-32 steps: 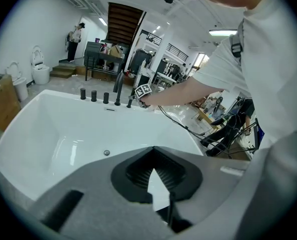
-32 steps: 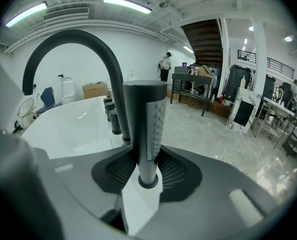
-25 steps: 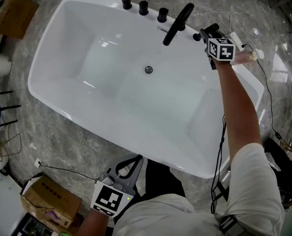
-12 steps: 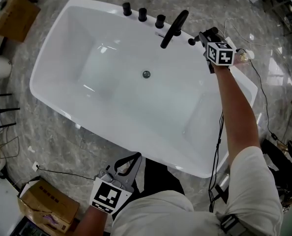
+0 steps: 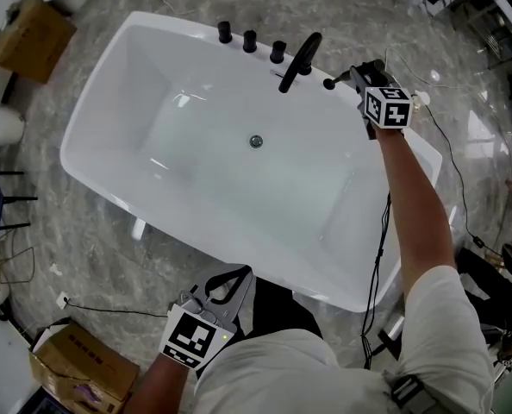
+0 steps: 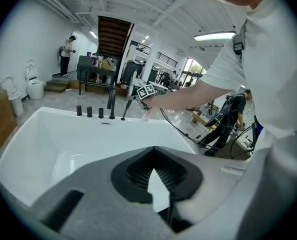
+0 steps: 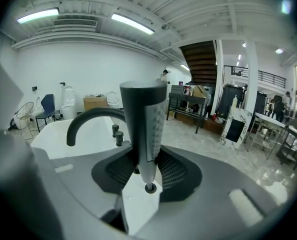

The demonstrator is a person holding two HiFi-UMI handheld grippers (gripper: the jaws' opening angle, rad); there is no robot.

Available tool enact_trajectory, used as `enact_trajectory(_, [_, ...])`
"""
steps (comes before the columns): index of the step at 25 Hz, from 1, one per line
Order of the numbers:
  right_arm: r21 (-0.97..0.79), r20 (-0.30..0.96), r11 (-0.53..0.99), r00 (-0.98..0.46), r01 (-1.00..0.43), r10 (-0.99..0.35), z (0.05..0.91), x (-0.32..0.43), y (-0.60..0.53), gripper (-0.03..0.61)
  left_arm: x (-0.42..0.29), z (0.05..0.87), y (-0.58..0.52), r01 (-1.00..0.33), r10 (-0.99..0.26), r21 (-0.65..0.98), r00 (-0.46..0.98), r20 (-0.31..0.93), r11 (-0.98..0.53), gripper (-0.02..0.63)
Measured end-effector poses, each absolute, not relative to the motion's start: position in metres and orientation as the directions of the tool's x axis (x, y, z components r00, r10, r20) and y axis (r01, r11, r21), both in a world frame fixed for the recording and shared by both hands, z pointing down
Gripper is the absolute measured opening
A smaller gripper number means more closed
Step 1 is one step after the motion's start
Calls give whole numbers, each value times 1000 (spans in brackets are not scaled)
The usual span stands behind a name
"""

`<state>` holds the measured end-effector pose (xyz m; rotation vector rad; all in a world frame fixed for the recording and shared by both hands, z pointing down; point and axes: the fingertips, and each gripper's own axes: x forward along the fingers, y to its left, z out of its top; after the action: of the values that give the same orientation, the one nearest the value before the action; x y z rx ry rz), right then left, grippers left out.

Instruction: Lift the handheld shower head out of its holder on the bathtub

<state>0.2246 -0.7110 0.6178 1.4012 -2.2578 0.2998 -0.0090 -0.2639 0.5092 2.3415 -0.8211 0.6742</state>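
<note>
The white bathtub (image 5: 109, 171) carries black fittings on its far rim. At that rim's right end my right gripper (image 5: 356, 74) is shut on the black handheld shower head (image 7: 143, 124). The shower head stands upright between the pads, its dotted spray face to the right. Its narrow lower end reaches down to the round black holder (image 7: 149, 188) on the rim; whether they touch I cannot tell. My left gripper (image 5: 239, 274) hangs near my body, outside the tub's near rim, with its tips together on nothing (image 6: 153, 156).
Three black knobs (image 5: 250, 40) and a curved black spout (image 5: 299, 60) stand left of the holder. Cardboard boxes (image 5: 32, 26) (image 5: 84, 371) sit on the marble floor. Cables (image 5: 463, 171) trail at the right. A person (image 6: 67, 54) stands far off by a table.
My right gripper has risen with the shower head, drawing it up off the rim. The left gripper has come up a little. The tub sits lower in the head view.
</note>
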Motion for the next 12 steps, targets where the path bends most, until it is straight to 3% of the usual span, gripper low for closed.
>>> enact_trajectory(12, [90,413,474,-400,-876,-818,540,212,-661,146,-9,488,-235,-651,-390,301,696,603,-697,6])
